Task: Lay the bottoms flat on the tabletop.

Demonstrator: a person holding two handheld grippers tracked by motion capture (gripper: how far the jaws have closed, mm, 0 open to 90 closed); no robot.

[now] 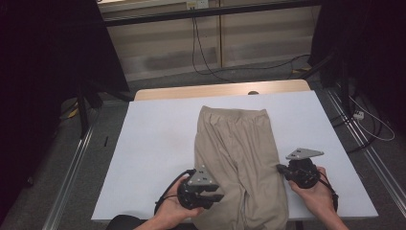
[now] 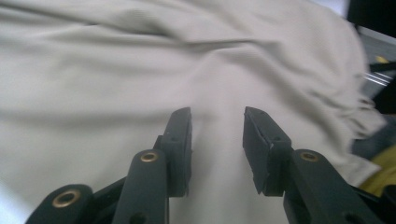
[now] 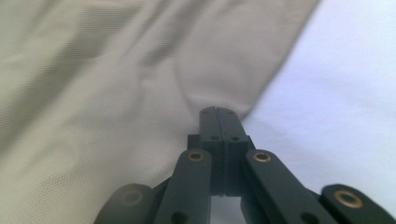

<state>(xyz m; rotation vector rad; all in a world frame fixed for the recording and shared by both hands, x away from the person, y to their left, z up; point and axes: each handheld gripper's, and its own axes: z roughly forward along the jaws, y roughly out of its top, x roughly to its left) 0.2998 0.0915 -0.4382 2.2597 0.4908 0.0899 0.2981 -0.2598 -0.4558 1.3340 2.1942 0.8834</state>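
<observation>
a pair of beige trousers (image 1: 237, 153) lies flat on the white table (image 1: 153, 143), roughly in the middle and a little toward the person's right, with the gathered waistband at the far end and the two legs running toward the person and over the near edge. the cloth is light tan, softly creased, with a seam line between the legs and shallow folds across the seat; in the right gripper view (image 3: 116, 84) its weave shows as a fine mesh. the left gripper (image 1: 216, 196), held in the person's left hand (image 1: 172, 211), sits at the outer edge of the left leg near the table's front; in the left gripper view its jaws stand apart over the cloth (image 2: 187, 70), with fabric under the gap but the pads not pressing on it. the right gripper (image 1: 280, 168), held in the right hand (image 1: 318, 194), is at the outer edge of the right leg; in its own view the jaws are pressed together right at the hem of the cloth, where it meets the white tabletop (image 3: 345, 93), and whether a sliver of fabric is caught between them cannot be told. beyond the table lie a strip of bare wood (image 1: 220, 90), black cables (image 1: 206, 62) on the grey floor and dark stands (image 1: 86, 100) at both sides; nothing lies on the trousers or between the grippers and the cloth.
</observation>
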